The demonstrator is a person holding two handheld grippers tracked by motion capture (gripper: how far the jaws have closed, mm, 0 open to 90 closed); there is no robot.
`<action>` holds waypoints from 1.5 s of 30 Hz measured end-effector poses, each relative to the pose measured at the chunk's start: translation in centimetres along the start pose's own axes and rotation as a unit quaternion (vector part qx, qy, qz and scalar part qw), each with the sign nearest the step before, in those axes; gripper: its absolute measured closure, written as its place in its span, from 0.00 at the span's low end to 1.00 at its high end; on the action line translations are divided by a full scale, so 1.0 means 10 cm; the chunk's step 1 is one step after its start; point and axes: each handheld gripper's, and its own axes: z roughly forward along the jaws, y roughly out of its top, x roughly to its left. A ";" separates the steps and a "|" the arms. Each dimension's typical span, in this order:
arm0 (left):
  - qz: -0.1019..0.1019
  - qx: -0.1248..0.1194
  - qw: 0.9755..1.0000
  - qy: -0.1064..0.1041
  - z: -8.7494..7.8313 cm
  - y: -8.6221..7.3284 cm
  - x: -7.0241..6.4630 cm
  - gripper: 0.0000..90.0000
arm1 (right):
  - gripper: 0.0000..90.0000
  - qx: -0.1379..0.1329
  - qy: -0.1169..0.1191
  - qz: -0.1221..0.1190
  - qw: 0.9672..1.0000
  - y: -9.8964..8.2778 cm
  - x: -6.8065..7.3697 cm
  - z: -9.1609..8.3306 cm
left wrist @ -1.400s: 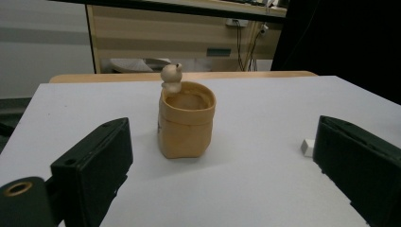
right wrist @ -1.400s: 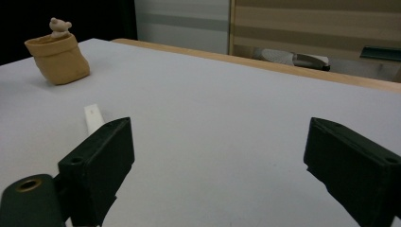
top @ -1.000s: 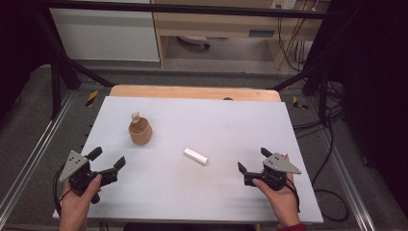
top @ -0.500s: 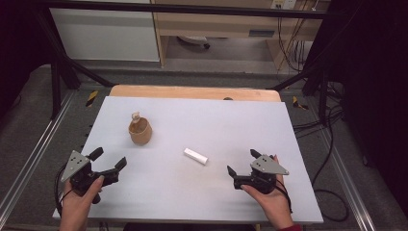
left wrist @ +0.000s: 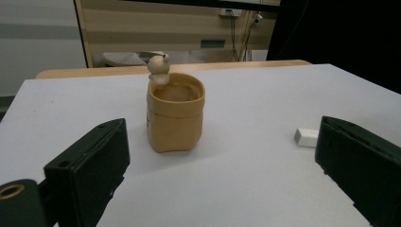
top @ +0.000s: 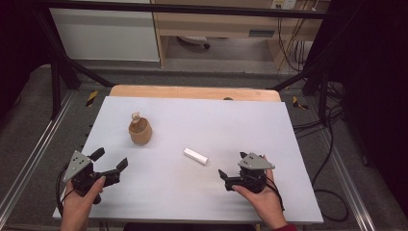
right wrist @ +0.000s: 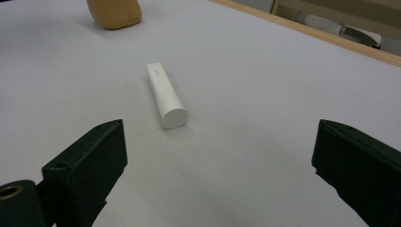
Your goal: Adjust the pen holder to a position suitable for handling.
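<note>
A small tan pot (top: 140, 132) with a pale figure (top: 135, 116) on its rim stands upright on the white tabletop (top: 202, 120), left of centre. A short white cylinder (top: 195, 156) lies flat near the middle. My left gripper (top: 111, 159) hovers open at the front left, aimed at the pot (left wrist: 175, 116), with nothing between its wide-apart jaws (left wrist: 222, 177); the cylinder (left wrist: 306, 136) shows beside its right jaw. At the front right, my right gripper (top: 231, 166) is open and points at the cylinder (right wrist: 165, 97), a short way from it. The pot (right wrist: 114, 12) sits beyond.
A wooden table edge (top: 192, 91) runs along the back. Black frame bars (top: 57, 77) and metal rails flank the table, and cables (top: 332, 125) trail on the floor to the right. A white cabinet (top: 106, 33) and a wooden shelf stand behind.
My right gripper has slid left along the front, closer to the white cylinder. The left gripper has barely moved, and both stay open.
</note>
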 end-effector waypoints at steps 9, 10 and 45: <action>0.002 0.005 1.000 0.000 0.01 -0.01 -0.01 0.04 | 0.06 0.058 0.034 -0.023 0.997 0.11 0.09 0.28; 0.002 0.004 1.000 0.000 0.01 -0.01 -0.01 0.04 | 0.06 0.064 0.038 -0.025 0.997 0.13 0.10 0.32; 0.017 0.016 1.000 -0.013 0.05 -0.02 -0.08 0.04 | 0.06 0.186 0.112 -0.081 0.973 0.56 0.12 0.94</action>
